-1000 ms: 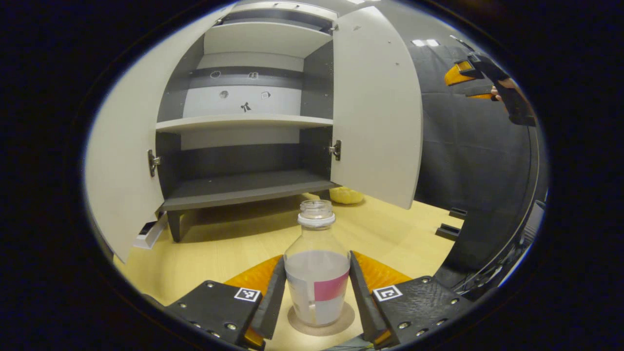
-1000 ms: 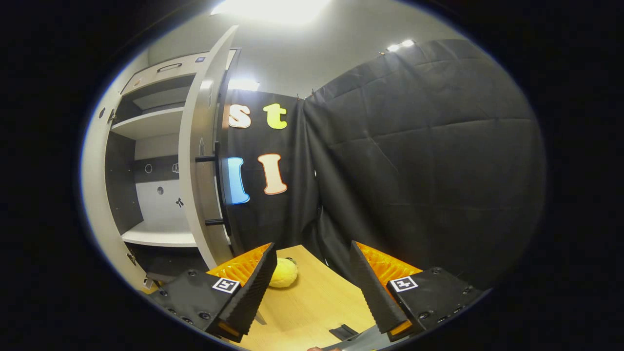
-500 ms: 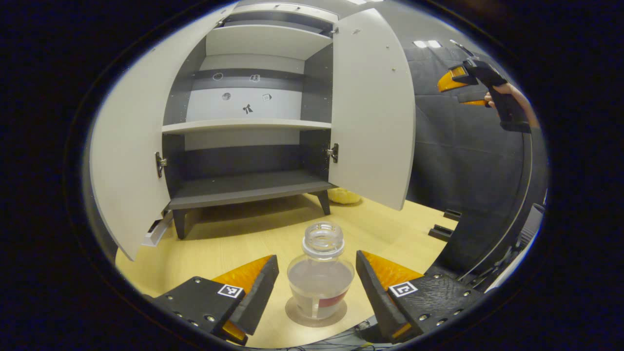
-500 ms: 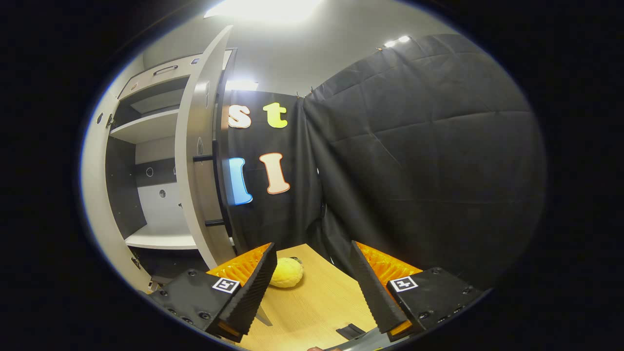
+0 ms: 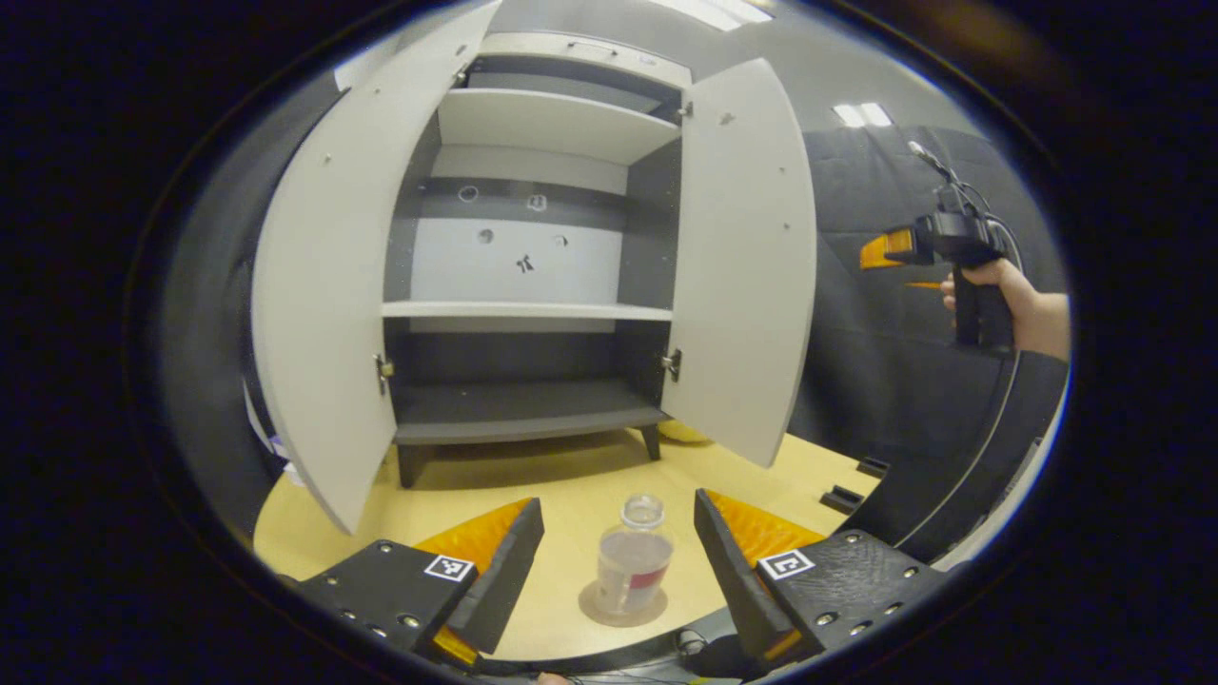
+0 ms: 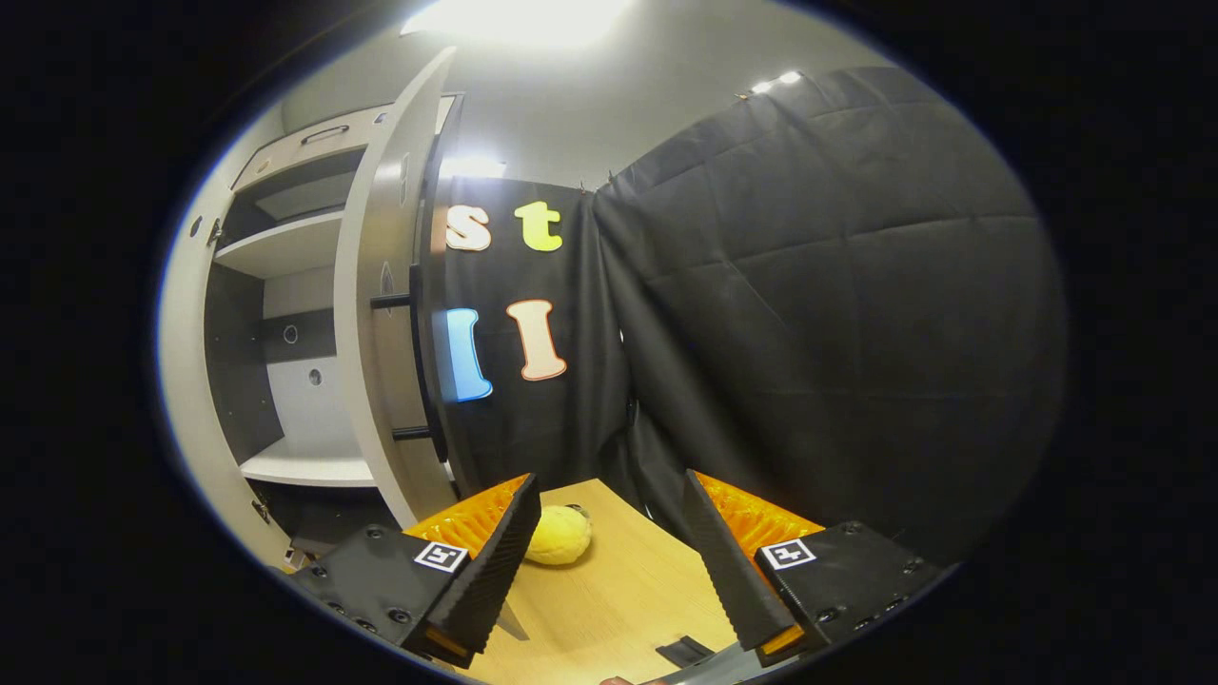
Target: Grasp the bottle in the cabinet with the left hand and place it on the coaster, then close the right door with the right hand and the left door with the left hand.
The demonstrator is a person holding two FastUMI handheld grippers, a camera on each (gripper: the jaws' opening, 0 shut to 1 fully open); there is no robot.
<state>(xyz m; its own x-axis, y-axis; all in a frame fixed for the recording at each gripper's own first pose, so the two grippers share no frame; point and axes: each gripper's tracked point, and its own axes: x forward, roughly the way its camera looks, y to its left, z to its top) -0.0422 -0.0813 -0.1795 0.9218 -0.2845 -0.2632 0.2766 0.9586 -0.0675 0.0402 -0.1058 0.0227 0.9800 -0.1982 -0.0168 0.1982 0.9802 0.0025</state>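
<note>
Currently the bottle (image 5: 633, 563) stands upright on the round coaster (image 5: 623, 606), which lies on the wooden table (image 5: 533, 485) in front of the cabinet (image 5: 533, 285). Its neck carries no cap, and a pale label with a pink patch wraps its lower body.

Left gripper (image 5: 617, 557): jaws spread wide, holding nothing. The bottle sits between the two fingers but farther forward — neither finger touches it.

Cabinet: both doors stand open. In the left gripper view the left door (image 5: 328, 314) and the right door (image 5: 747, 266) flank two light shelves and a dark bottom shelf; no object rests on any of them. Small marks show on the back panel.

Right gripper (image 6: 609, 561): jaws spread wide, holding nothing. In the left gripper view it appears farther off (image 5: 904, 262), held by a hand (image 5: 994, 290), well to the right of the right door and clear of it. In the right gripper view the right door (image 6: 376, 314) is seen nearly edge-on, with a dark bar handle (image 6: 419, 366) on its outer face. A yellow plush item (image 6: 559, 535) lies on the table just beyond the near finger — close to the door's lower edge.
</note>
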